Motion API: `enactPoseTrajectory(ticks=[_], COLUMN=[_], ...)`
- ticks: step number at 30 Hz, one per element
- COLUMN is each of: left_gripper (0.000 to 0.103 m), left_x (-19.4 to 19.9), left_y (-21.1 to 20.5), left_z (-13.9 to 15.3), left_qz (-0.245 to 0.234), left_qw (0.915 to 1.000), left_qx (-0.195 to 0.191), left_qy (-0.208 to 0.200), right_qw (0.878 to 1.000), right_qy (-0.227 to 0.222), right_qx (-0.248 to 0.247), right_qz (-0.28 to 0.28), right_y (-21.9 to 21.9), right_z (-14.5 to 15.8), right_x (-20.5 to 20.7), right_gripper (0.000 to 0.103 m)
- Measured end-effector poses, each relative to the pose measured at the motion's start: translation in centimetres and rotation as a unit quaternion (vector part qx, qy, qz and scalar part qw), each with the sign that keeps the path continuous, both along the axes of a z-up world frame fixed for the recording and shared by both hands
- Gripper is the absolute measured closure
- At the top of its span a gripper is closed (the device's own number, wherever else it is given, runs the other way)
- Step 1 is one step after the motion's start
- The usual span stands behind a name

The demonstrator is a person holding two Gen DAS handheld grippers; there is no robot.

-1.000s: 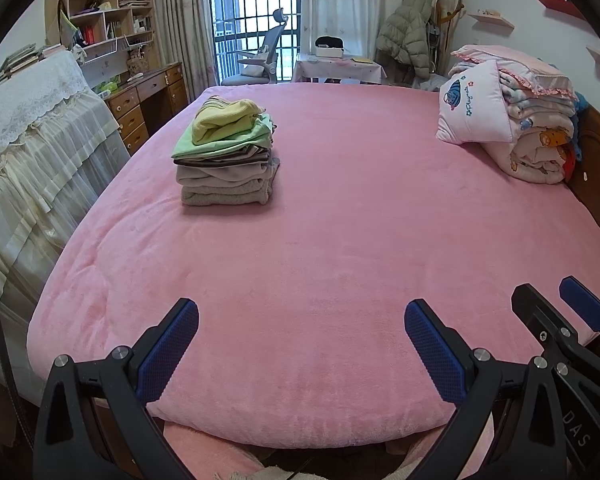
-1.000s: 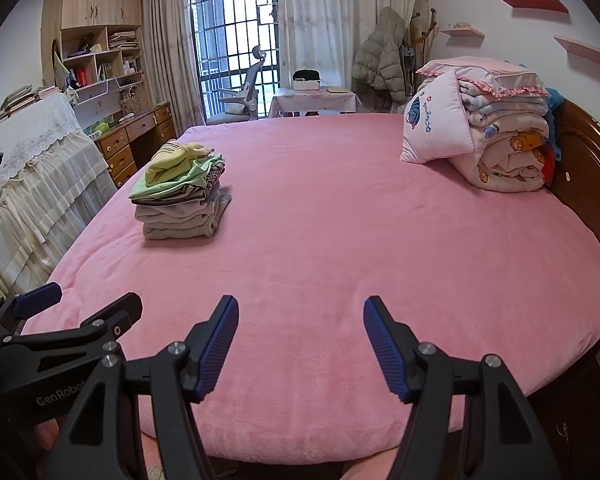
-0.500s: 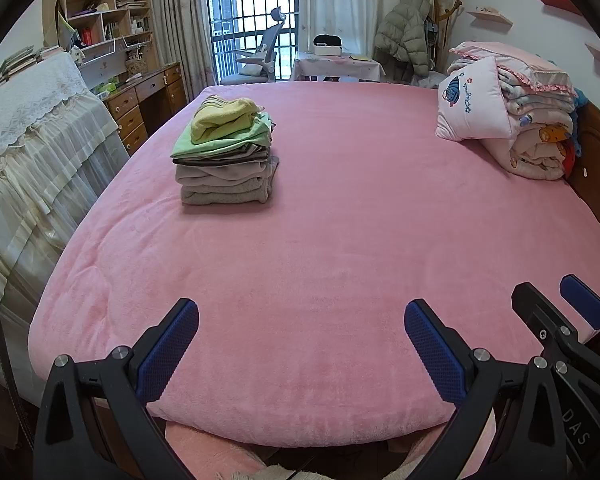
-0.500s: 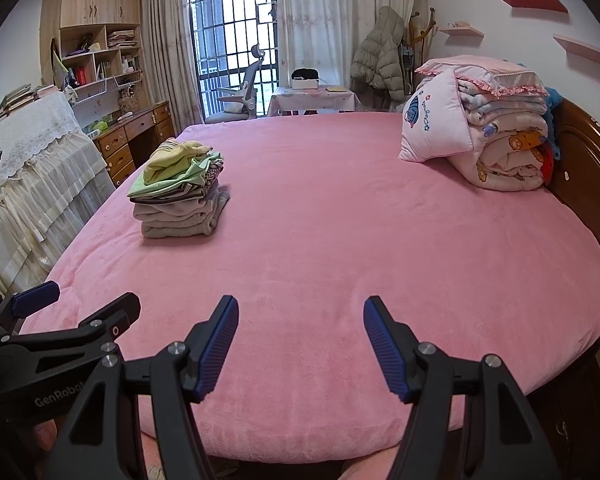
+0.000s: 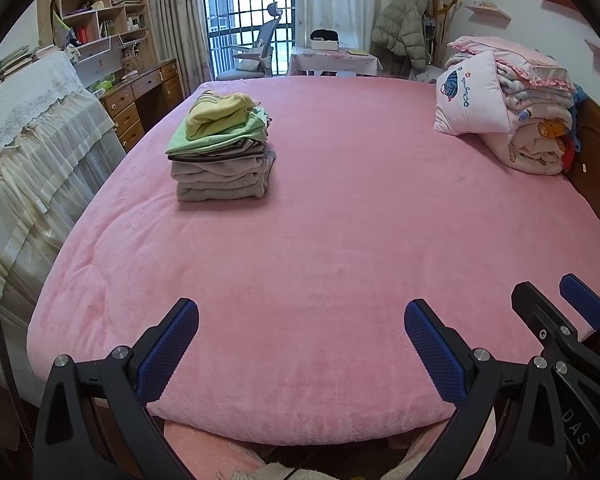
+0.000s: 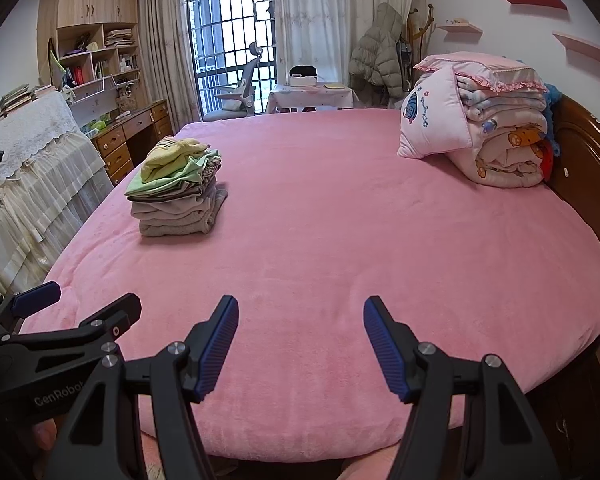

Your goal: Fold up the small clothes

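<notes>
A stack of folded small clothes, grey at the bottom with green and yellow on top, sits on the pink bed at the far left. It also shows in the right wrist view. My left gripper is open and empty, held over the bed's near edge. My right gripper is open and empty beside it, also over the near edge. The right gripper shows at the lower right of the left wrist view, and the left gripper at the lower left of the right wrist view.
A pile of folded quilts and a pink pillow lies at the far right by the wooden headboard. A lace-covered piece of furniture stands left of the bed. A desk, chair and window lie beyond the far edge.
Both grippers stay open and nearly still. The views shift only slightly over the bed.
</notes>
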State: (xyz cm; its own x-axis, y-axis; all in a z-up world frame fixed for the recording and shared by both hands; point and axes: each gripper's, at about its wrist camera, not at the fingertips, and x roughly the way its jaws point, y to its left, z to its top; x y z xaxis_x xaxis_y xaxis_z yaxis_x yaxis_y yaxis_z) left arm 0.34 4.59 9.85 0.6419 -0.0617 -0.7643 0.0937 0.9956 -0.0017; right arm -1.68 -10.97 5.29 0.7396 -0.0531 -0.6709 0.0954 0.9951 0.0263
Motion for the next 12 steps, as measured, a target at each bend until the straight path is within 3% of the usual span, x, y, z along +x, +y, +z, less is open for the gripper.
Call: enactPoseTrajectory(ticks=[12], left_gripper=[0.001], left_x=[0.43], left_y=[0.29], left_z=[-0.32], left_qz=[-0.006], left_qw=[0.9999], left_qx=[-0.004], left_qy=[0.008], right_qw=[1.0], right_qy=[0.004], right_qx=[0.0], right_qz=[-0.004], right_y=[-0.36], right_z=[-0.87], right_x=[-0.36], right_gripper=[0.038])
